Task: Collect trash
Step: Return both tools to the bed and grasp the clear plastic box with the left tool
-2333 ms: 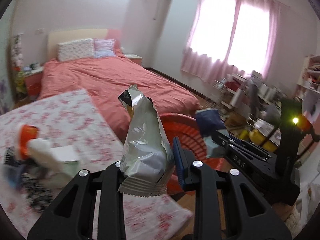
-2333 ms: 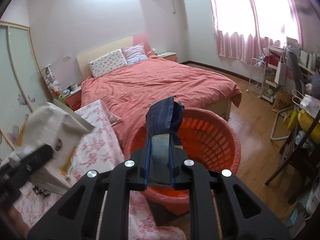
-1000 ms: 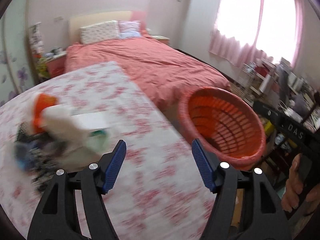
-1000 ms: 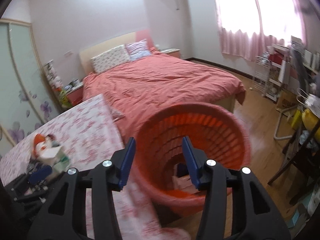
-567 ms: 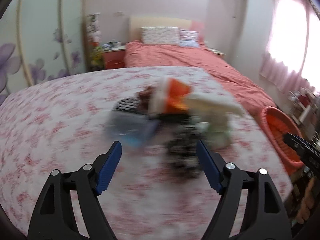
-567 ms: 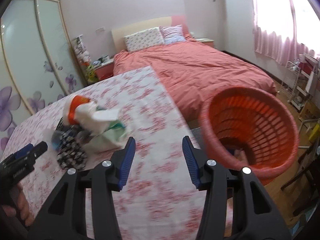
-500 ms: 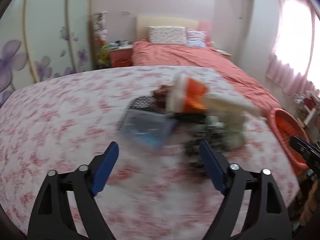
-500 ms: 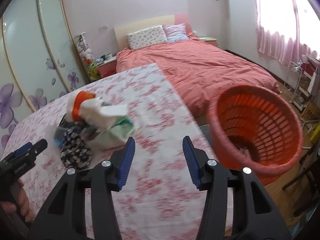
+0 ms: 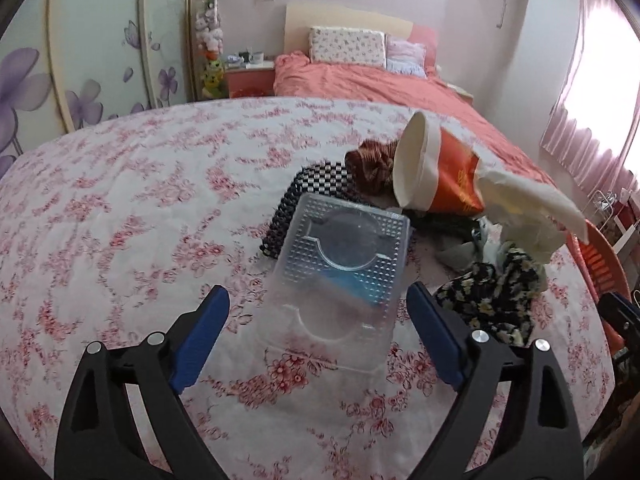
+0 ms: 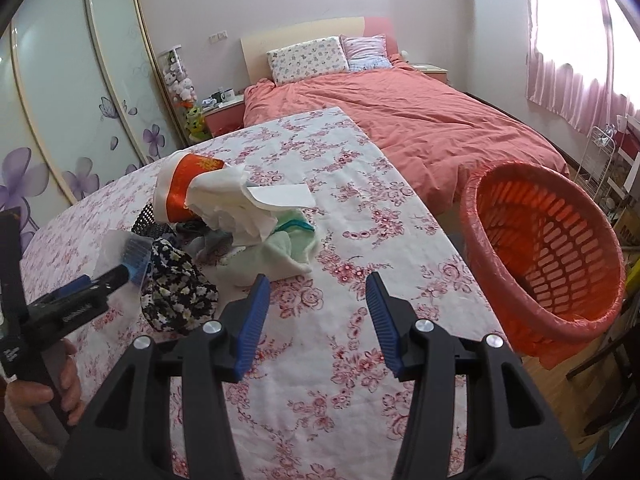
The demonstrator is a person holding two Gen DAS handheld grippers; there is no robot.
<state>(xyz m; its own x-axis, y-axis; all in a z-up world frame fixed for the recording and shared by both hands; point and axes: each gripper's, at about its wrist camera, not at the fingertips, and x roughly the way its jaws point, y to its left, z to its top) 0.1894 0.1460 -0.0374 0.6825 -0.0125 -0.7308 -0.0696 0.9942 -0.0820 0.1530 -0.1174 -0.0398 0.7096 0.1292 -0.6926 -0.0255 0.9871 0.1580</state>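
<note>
Both wrappers dropped in the orange basket [image 10: 548, 248], left tongs [image 9: 316, 320] and right tongs [image 10: 316, 304] now spread apart and bare, swung back to the trash pile [image 10: 224, 216], clear plastic tray [image 9: 344, 264] at twelve o'clock of the left pair on the surface [image 9: 120, 200].

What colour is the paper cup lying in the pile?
The paper cup is orange-red with a white rim, clearest in the left wrist view.
</note>
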